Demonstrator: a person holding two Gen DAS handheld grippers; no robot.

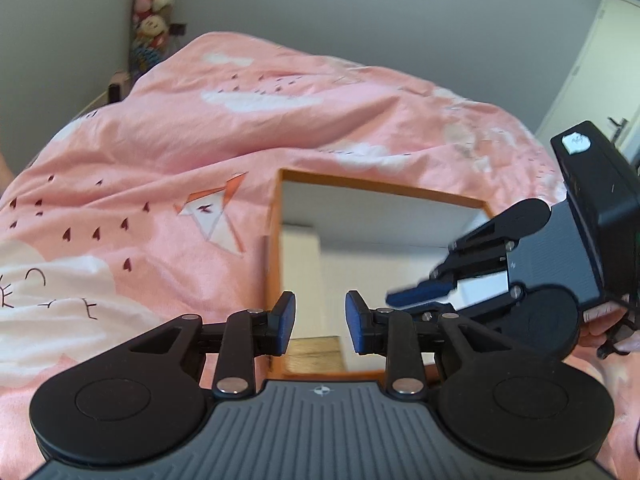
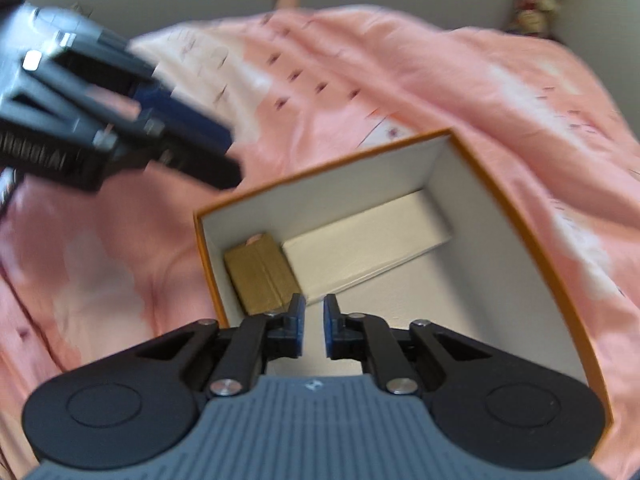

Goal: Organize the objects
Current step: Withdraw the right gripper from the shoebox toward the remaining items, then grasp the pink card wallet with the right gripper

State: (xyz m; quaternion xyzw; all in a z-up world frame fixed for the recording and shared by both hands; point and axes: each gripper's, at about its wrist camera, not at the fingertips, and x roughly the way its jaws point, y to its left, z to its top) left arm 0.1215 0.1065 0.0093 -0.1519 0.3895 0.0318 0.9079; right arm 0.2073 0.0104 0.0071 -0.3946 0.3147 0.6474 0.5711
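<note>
Bed with pink duvet; open orange-rimmed box rests on it.

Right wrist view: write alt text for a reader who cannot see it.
An open orange-edged box with white inner walls sits on a pink patterned bedspread, holding a small brown cardboard package beside a flat white box. The right gripper hovers above it, jaws slightly apart and empty; the blurred left gripper reaches in from upper left.

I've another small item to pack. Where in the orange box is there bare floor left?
In the orange box, the near-left corner holds a brown carton, with a flat white piece beside it. The bare floor runs along the right wall, beyond the right claw. Outside, the pink duvet lies open on the box's left.
</note>
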